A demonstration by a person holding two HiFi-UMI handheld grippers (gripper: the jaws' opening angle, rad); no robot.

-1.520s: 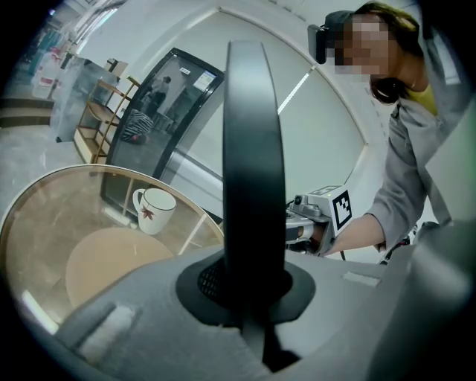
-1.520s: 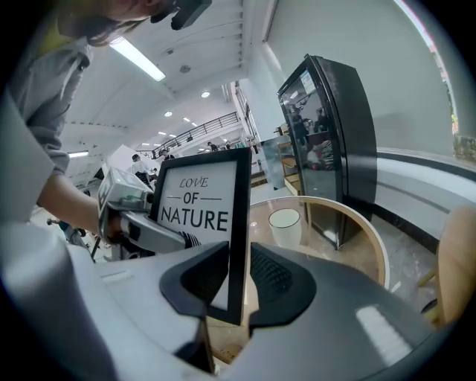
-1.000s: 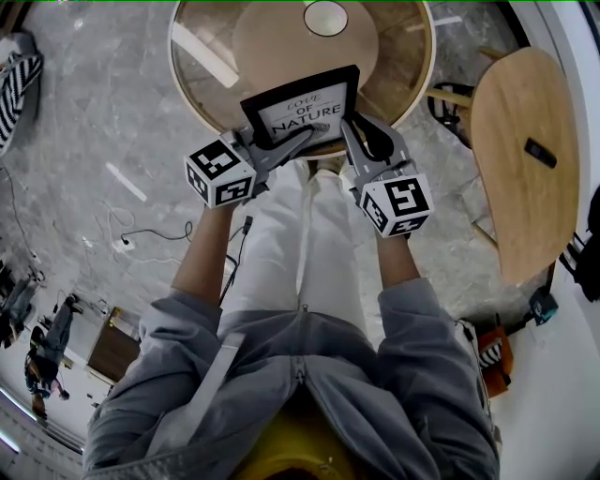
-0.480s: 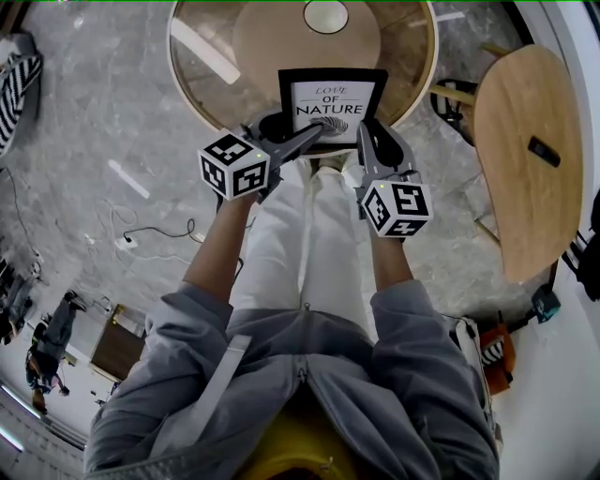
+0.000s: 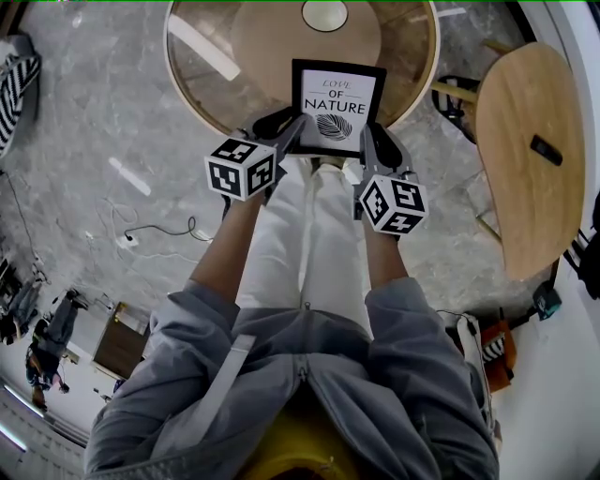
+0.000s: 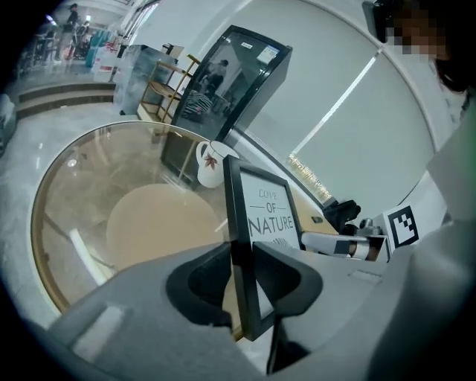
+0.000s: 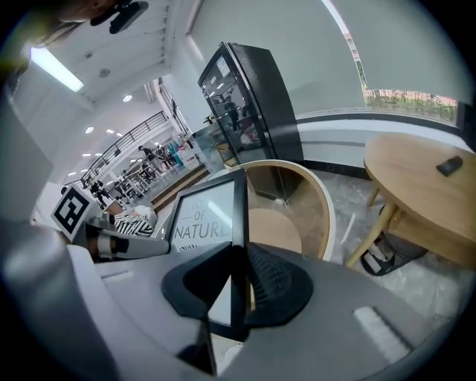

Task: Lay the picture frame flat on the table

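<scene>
A black picture frame (image 5: pixel 337 108) with a white print reading "LOVE OF NATURE" above a leaf is held over the near edge of a round, glass-topped counter (image 5: pixel 211 84). Its printed face is turned up toward the person. It is tilted rather than flat, with its top edge leaning toward the middle of the counter. Whether its bottom edge touches the glass cannot be told.

The left hand-held gripper (image 5: pixel 293 131) has the frame's left side edge, near the bottom corner. In the left gripper view the frame's edge stands between the jaws of this hand-held gripper (image 6: pixel 242 257). The jaws have just been closing, and both pads now lie against the frame, one on the front and one on the back.

The right hand-held gripper (image 5: pixel 373 141) clamps the opposite side edge, also low down. In the right gripper view, the jaws of this hand-held gripper (image 7: pixel 236 260) are narrow and pressed on the thin black rim from both sides.

A white cup (image 5: pixel 324 15) stands at the far edge of the counter, well apart from the frame. To the right is a second, wooden counter (image 5: pixel 530 187) with a small dark object (image 5: pixel 546 150) lying on it.
</scene>
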